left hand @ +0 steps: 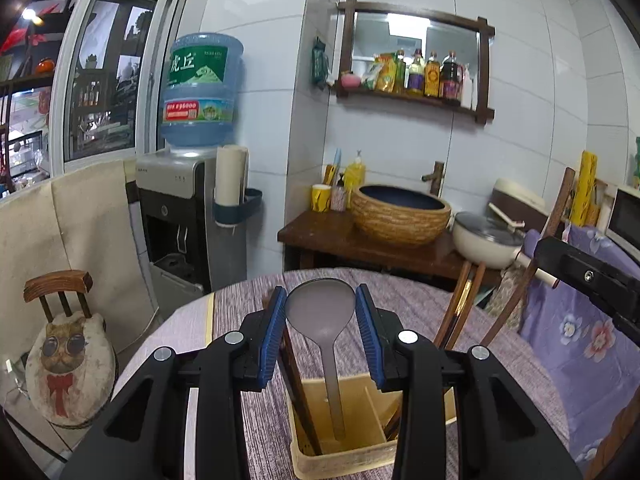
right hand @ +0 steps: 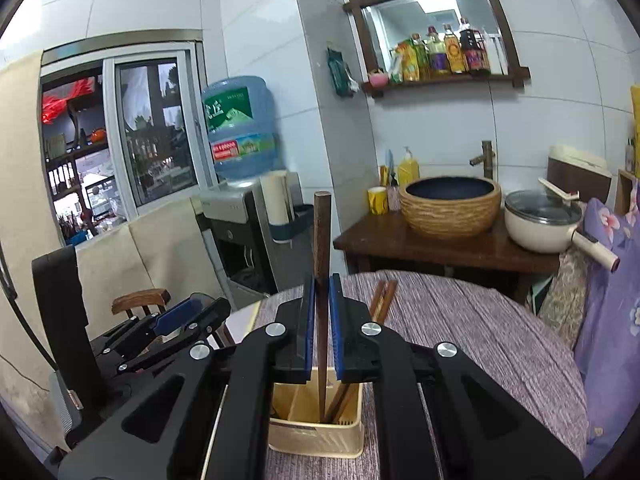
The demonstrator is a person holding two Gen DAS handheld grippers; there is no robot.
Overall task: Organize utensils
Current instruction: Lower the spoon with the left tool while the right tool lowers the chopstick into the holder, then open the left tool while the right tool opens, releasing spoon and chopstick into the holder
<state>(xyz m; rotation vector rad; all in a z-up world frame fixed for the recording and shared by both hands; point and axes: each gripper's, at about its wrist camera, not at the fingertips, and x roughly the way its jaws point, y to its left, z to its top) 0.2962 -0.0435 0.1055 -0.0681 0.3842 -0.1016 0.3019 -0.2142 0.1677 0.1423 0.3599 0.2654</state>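
Observation:
A beige utensil holder point(left hand: 340, 456) stands on the purple-clothed table. A grey spoon point(left hand: 322, 312) stands upright in its middle compartment. My left gripper point(left hand: 320, 320) is open, its blue pads either side of the spoon bowl without touching. Dark wooden chopsticks point(left hand: 456, 308) lean in the holder's right compartment, another point(left hand: 298, 384) in the left. In the right wrist view my right gripper point(right hand: 320, 320) is shut on a dark wooden chopstick point(right hand: 321, 232), held upright with its tip down inside the holder point(right hand: 316, 436). More chopsticks point(right hand: 382, 298) lean there.
The round table point(left hand: 420, 292) has a purple cloth. A flowered chair cover point(left hand: 580, 320) is at right. Behind stand a wooden counter with a woven basin point(left hand: 400, 212) and a lidded pot point(left hand: 486, 240). A water dispenser point(left hand: 188, 208) and a cat-cushion chair point(left hand: 68, 360) are at left.

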